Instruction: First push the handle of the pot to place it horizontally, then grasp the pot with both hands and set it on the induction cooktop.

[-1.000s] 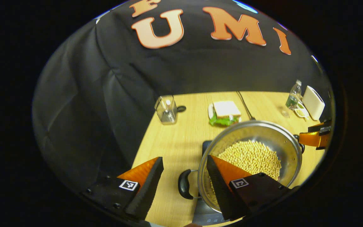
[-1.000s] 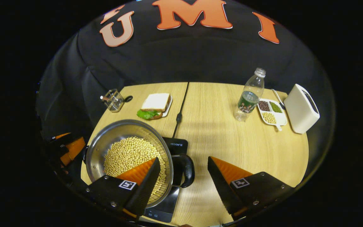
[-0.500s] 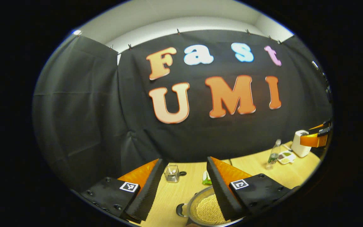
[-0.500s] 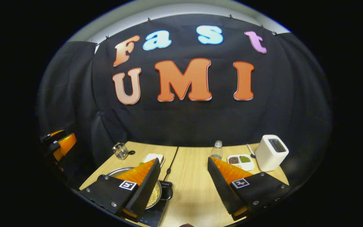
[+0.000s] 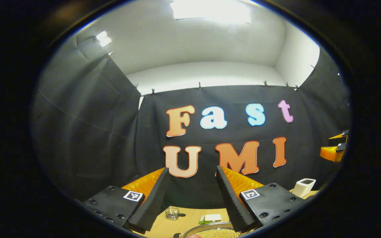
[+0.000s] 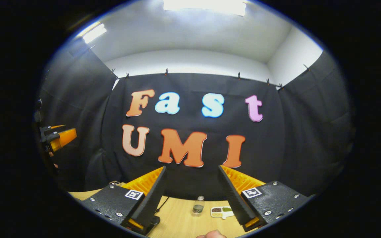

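- Now both grippers have lifted away, the left gripper [image 5: 190, 198] and the right gripper [image 6: 190, 195] tilted toward the wall, fingers apart and empty.
- Below, the pot [image 5: 210, 232] apparently sits released, so the placing looks done.

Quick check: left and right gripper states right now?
Left gripper: open, holding nothing, raised above the pot.
Right gripper: open, holding nothing, raised above the table.

Bottle [image 6: 197, 206] left of divided dish [image 6: 223, 211] (probably touching) on table [image 6: 177, 221].

orange fingers [image 5: 150, 180], black pads [image 6: 150, 198], square markers
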`<action>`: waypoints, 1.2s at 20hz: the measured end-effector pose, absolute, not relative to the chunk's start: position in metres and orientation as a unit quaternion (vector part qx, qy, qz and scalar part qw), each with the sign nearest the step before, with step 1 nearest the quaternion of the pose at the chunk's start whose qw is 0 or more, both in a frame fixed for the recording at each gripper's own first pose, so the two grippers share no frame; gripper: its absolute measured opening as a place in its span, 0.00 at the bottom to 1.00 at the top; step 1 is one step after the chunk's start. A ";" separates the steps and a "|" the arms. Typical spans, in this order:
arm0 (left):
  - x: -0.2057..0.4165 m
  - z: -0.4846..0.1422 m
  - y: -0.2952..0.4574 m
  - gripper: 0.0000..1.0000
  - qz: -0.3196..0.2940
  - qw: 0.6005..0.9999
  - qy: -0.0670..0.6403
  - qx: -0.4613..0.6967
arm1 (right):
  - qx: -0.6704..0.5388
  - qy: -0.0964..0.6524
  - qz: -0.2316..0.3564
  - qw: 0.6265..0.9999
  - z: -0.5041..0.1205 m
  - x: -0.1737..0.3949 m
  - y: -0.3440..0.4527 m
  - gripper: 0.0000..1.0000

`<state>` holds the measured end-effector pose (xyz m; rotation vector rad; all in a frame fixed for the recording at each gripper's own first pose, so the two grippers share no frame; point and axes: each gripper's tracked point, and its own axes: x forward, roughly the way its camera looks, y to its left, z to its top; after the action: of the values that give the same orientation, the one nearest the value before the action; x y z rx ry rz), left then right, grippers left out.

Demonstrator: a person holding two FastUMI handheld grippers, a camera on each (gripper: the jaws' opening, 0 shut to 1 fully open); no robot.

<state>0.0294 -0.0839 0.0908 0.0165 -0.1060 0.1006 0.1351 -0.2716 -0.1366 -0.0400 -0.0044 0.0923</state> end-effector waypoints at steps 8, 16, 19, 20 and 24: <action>0.004 0.121 -0.077 0.96 0.073 0.991 -0.107 0.016 | -0.037 -0.093 0.039 0.994 -0.082 0.103 -0.280 0.94; -0.014 0.139 -0.062 0.97 0.098 0.985 -0.140 0.016 | -0.048 -0.102 0.011 0.994 -0.075 0.097 -0.289 0.94; -0.017 0.140 -0.065 0.96 0.089 0.986 -0.141 0.017 | -0.041 -0.096 0.006 0.995 -0.078 0.099 -0.291 0.95; -0.018 0.141 -0.064 0.96 0.089 0.986 -0.142 0.019 | -0.041 -0.094 0.006 0.995 -0.079 0.100 -0.291 0.95; -0.017 0.140 -0.065 0.96 0.089 0.986 -0.139 0.027 | -0.039 -0.085 0.004 0.996 -0.083 0.106 -0.294 0.95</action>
<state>-0.0171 -0.0649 0.1401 0.0537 -0.2797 0.1795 0.1060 -0.2941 -0.0830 -0.0786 -0.1702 0.0082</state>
